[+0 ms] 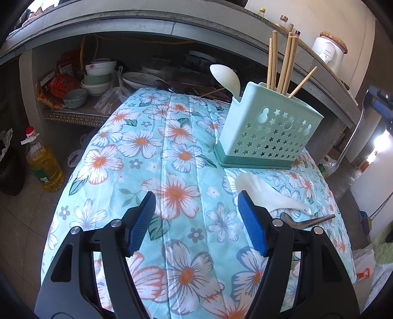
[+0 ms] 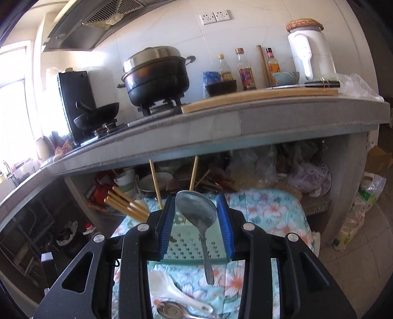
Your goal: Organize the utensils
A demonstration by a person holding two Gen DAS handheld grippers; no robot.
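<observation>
Left gripper [image 1: 196, 216] jaws spread wide; right gripper [image 2: 195, 220] jaws seemingly clamped.

Mint holder [image 1: 267, 137] upright with chopsticks [image 1: 285, 63]; steel spoon [image 2: 200, 220] held above; white spoon [image 2: 172, 289] lying flat

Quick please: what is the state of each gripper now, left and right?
Left gripper: open, holding nothing.
Right gripper: shut on the metal spoon, held by its bowl.

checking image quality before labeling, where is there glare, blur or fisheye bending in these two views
Left wrist: sharp and evenly lit; blown-out glare at the right edge; counter bends into an arc. Right wrist: window at left is overexposed, washing out that side; the spoon between the fingers is sharp, the clutter under the counter soft; corners vignetted black.
</observation>
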